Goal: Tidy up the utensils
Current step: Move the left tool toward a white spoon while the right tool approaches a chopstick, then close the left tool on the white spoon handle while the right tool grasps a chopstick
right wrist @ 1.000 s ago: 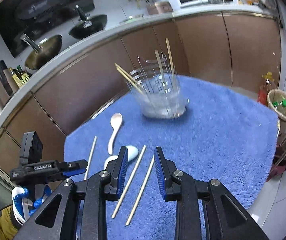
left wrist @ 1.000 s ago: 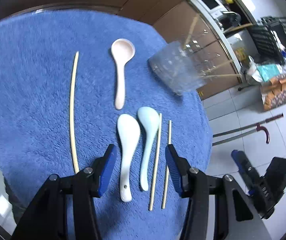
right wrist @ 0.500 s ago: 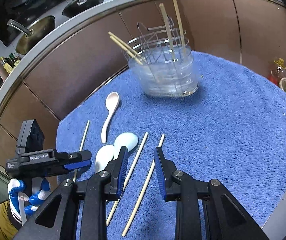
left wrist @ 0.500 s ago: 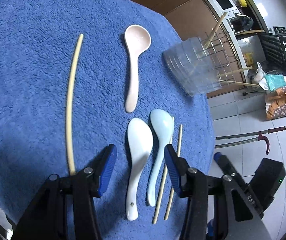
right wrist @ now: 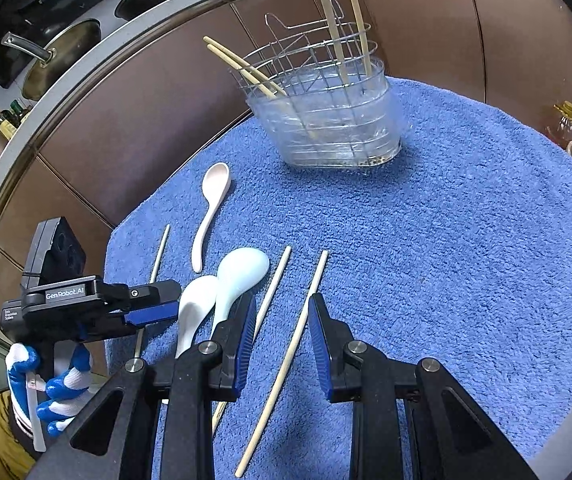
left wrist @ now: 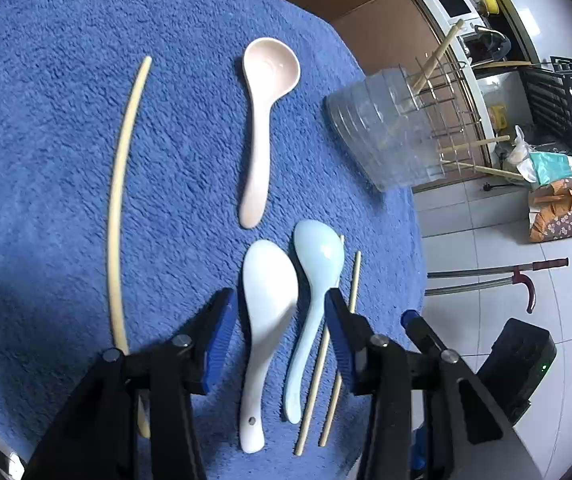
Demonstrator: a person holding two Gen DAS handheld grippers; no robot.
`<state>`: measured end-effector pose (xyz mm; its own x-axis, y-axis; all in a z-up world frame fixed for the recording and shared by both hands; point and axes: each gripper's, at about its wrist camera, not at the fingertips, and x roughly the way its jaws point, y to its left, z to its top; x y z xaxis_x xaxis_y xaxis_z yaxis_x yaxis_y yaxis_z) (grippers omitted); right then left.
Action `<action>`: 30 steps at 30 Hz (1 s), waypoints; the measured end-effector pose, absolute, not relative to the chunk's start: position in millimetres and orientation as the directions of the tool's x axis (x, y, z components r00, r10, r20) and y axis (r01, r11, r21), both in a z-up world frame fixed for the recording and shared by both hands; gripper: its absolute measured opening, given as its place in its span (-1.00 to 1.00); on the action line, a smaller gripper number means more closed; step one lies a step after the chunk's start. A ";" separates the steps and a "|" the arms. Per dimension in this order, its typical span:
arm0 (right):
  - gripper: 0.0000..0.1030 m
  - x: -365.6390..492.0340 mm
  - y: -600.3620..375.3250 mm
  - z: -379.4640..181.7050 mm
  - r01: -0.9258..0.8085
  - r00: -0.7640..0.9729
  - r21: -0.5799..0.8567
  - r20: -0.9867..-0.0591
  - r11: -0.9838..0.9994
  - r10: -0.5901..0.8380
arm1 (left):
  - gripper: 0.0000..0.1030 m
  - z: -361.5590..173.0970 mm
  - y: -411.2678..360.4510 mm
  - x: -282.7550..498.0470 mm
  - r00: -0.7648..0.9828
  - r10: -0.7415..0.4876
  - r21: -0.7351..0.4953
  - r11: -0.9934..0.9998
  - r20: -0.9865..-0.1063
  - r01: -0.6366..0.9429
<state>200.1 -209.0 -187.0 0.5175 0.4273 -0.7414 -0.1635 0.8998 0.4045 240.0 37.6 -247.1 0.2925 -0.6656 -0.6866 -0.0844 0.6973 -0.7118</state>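
Observation:
On the blue towel lie a white spoon, a light blue spoon, a pink spoon, one long chopstick at the left and two chopsticks at the right. My left gripper hangs low over the white and light blue spoons. Its jaws are closing with both handles between them, and the pads touch neither. My right gripper is open, straddling the right-hand chopstick without pressing it. A clear holder with a wire rack holds several chopsticks at the far side.
The towel's edge drops off just right of the chopsticks, to a tiled floor with a cane and bags. Brown cabinets and a stove with pans lie beyond. A gloved hand holds the left gripper's handle.
Both grippers have come down and closer to the utensils. The left jaws have narrowed around the two spoons. The utensils and the holder have not moved.

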 end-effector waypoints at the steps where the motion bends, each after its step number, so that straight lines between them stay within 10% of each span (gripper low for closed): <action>1: -0.51 199.9 -209.3 -187.4 -0.163 0.517 0.404 -0.742 0.900 0.427 | -0.23 -248.0 36.5 239.7 0.291 -0.665 -0.710 0.699 -0.688 -0.084; 30: -0.51 208.8 -204.3 -199.4 -0.157 0.477 0.378 -0.780 0.912 0.405 | -0.53 -247.8 23.2 254.2 0.289 -0.585 -0.634 0.765 -0.758 -0.112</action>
<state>208.8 -204.3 -199.4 0.4766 0.4053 -0.7801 -0.1570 0.9124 0.3781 254.2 23.2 -247.8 0.2891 -0.5852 -0.7576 -0.1120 0.7653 -0.6339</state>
